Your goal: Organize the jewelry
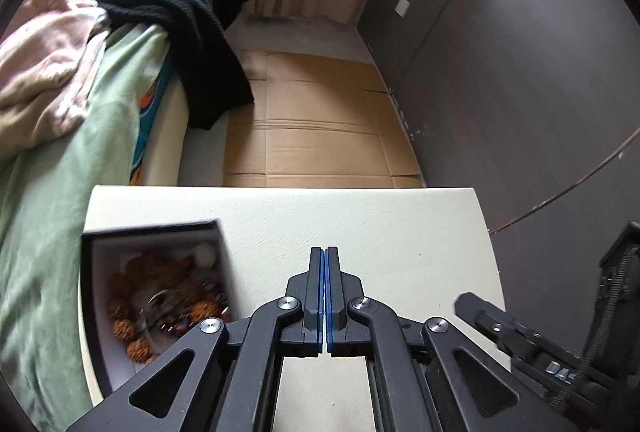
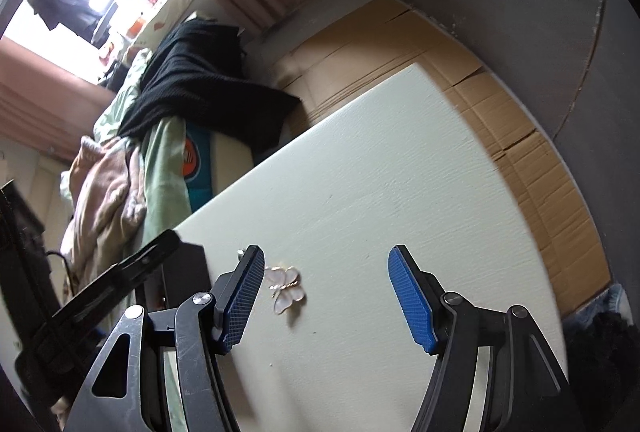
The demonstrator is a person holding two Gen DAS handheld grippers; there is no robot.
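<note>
Pale pink, gold-edged butterfly brooch [image 2: 287, 289]

Box [image 1: 156, 296] blocks left (tabletop [image 1: 360, 224] open)

left wrist: close above table [image 1: 360, 224] | right wrist: tilted, close | shared: table, cardboard [image 1: 320, 136]

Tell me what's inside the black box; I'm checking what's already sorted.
The black box holds brown beaded strands, a clear ring-like piece and a pale round bead, all blurred. The left gripper covers its near corner.
</note>
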